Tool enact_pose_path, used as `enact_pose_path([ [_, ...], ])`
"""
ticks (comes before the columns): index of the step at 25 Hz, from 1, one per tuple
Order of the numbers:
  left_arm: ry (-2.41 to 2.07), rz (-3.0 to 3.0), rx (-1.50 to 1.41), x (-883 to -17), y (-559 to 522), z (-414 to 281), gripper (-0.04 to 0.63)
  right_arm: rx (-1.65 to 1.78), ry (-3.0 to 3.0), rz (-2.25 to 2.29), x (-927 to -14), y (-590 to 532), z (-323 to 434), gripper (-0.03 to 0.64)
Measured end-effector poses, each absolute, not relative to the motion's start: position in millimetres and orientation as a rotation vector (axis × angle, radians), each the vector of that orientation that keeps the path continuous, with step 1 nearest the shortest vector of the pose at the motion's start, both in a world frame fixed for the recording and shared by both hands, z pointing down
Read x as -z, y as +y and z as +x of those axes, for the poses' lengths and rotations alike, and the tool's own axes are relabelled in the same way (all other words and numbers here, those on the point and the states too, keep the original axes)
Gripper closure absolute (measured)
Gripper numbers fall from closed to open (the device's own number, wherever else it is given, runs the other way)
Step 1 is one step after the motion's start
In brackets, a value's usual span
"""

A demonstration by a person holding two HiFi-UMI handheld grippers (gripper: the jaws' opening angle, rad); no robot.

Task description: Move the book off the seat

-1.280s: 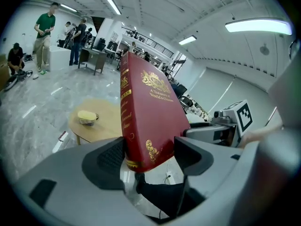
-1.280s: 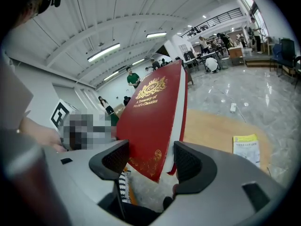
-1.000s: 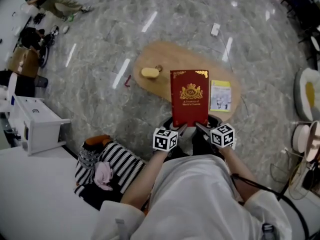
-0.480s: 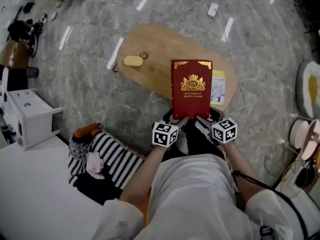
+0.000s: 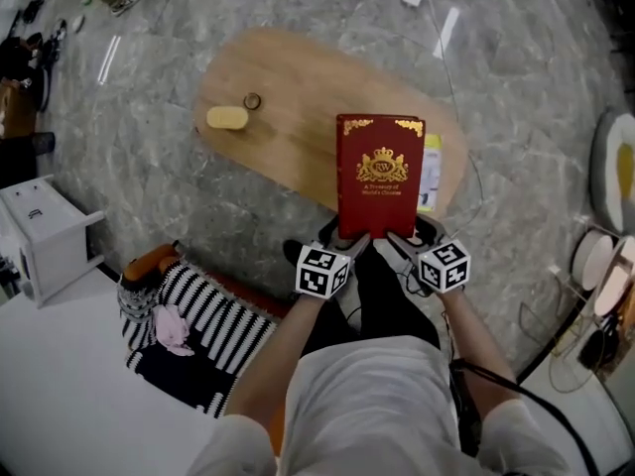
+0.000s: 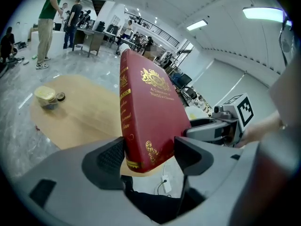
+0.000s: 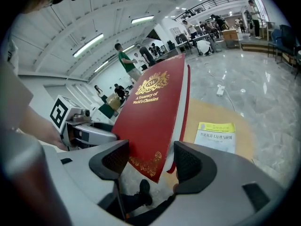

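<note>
The left gripper (image 5: pixel 342 244) clamps the near spine corner of the red hardcover book (image 5: pixel 376 175), and the right gripper (image 5: pixel 399 246) clamps its near page-edge corner. The book is held cover-up over the oval wooden table (image 5: pixel 288 117), long axis pointing away from the person, and hides most of a yellow booklet (image 5: pixel 432 172)

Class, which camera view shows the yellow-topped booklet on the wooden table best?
The right gripper view: the booklet lies flat on the wooden table, whole, clear of the red book. The head view shows only a strip of it; the book covers the rest. In the left gripper view the book blocks it.
</note>
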State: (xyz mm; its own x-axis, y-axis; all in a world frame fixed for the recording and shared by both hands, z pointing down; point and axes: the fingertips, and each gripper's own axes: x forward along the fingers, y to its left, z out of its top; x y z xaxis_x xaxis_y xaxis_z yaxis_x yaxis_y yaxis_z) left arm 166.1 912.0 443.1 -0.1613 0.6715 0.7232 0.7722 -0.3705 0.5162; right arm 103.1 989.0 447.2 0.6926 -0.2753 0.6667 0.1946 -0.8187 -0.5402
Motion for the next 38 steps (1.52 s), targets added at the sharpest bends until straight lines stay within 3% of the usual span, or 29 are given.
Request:
enact_pose_path([
  [15, -1.675, -1.8, 1.71, -585.1, 967.9, 133.7, 0.273, 1.125, -0.019, -2.194, -587.6, 1040.8, 67.8, 0.301],
  [38, -1.678, -1.67, 1.819, -673.8, 979.1, 110.5, 0.272, 1.173, -0.111, -2.113, -672.4, 1047.6, 40.9, 0.301],
])
